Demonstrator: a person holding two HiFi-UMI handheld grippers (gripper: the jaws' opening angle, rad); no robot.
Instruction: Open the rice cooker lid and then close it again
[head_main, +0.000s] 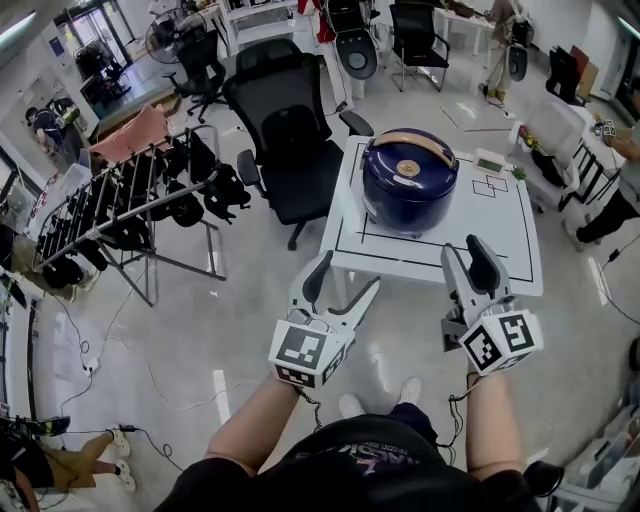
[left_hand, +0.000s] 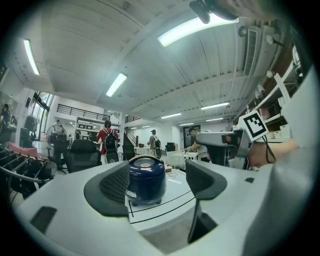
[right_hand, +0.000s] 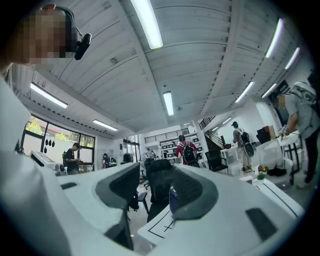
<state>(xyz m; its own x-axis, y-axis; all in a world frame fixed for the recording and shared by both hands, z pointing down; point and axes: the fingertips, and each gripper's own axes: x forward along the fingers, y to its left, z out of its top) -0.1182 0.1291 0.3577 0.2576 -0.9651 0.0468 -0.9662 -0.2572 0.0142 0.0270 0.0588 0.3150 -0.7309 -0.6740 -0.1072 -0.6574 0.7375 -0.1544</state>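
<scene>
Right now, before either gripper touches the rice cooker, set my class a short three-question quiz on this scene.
1. True or false: the rice cooker stands with its lid raised.
2. What stands next to the table? A) a black office chair B) a fridge C) a bicycle
3. How do the jaws of the left gripper and the right gripper stand, and what do they hold?

Key: 1 false, the lid is down. 2 A. 3 Both pairs are apart and hold nothing.
</scene>
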